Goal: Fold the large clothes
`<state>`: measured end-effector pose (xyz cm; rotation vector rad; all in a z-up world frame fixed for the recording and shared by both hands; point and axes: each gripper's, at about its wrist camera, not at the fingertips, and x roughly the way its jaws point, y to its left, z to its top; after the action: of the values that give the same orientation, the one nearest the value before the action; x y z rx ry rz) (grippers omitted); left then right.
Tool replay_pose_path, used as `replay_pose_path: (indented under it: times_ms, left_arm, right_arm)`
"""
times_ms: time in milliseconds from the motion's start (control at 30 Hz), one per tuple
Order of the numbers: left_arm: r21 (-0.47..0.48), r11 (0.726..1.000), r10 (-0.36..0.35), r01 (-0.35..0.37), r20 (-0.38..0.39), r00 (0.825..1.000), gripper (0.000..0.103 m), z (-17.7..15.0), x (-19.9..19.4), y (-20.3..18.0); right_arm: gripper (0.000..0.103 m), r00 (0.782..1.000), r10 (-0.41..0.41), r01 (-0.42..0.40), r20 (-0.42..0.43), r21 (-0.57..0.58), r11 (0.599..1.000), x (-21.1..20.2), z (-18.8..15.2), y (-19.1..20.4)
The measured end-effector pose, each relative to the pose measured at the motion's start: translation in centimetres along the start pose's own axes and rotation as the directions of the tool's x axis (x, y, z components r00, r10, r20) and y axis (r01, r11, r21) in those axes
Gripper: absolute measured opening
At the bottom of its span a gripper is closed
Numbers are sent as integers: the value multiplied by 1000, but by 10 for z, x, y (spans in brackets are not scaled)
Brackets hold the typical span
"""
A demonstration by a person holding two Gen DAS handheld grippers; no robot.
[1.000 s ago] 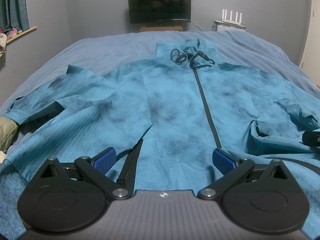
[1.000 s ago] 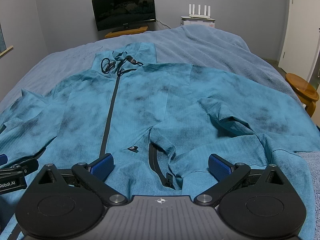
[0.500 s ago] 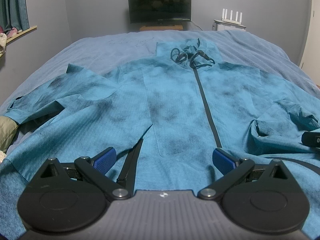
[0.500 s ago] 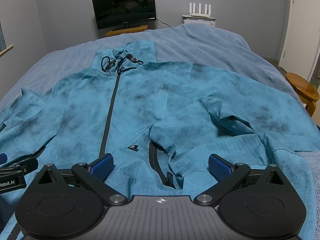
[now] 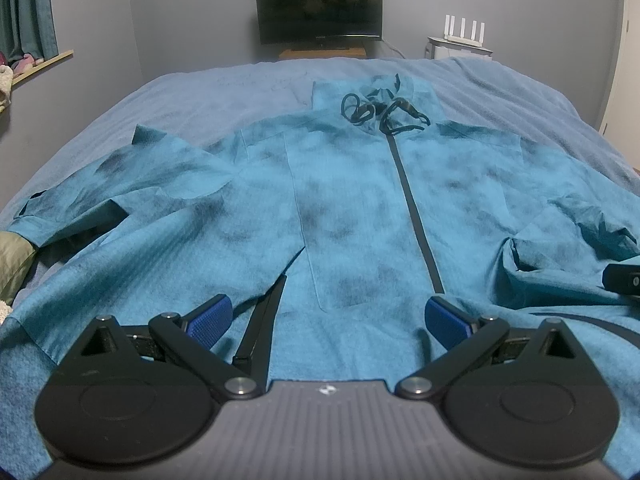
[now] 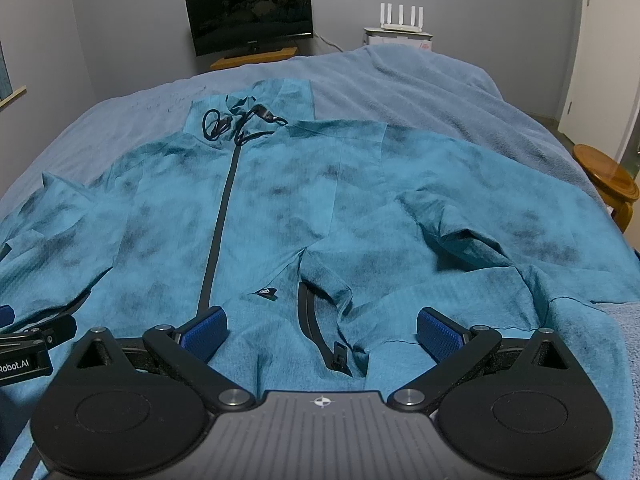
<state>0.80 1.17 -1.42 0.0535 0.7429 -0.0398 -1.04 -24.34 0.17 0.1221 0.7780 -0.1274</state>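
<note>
A teal jacket (image 5: 352,216) lies front-up and spread across a bed (image 5: 224,96) covered in a blue-grey blanket, collar toward the far wall, hem nearest both cameras. At far left, a curtain (image 5: 24,8) hangs above a sill. The jacket's left-hand sleeve (image 5: 100,188) lies folded over itself near the bed's edge. The left gripper (image 5: 327,318) sits low over the hem, jaws wide apart, blue pads (image 5: 210,320) clear of the cloth between them, nothing held. A black pocket zip (image 5: 262,320) runs just beside its left finger. The central zip (image 5: 416,216) runs straight from hem to collar, where black cords (image 5: 380,112) lie looped. Beyond the bed stands a dark monitor (image 5: 320,10) and, to its right, a white router (image 5: 464,34). The right gripper (image 6: 322,334) likewise hovers over the hem with jaws wide apart, empty; a second pocket zip (image 6: 312,324) and rumpled cloth lie between its fingers. The right-hand sleeve (image 6: 500,224) is creased and bunched. A wooden stool (image 6: 608,184) stands beside the bed at far right.
</note>
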Motion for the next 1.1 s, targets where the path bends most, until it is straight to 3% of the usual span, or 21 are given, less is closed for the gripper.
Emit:
replay_pose_path:
  times_ms: [867,1000,1100]
  left_arm:
    - [-1,1000,0,0,-1,1000,103,-1,1,0]
    - [-3,1000,-4,4,4,1000,103,-2,1,0]
    - [2,1000,-16,16,15,1000,103,5,-6,0]
  right_arm:
    - [103,1000,0,0,-2,0,1000,1,0,0]
    - [103,999,40,-41,2,20,999,-2,2,-1]
    - [103,990,143,-143,0,94,985,-7,8,-11]
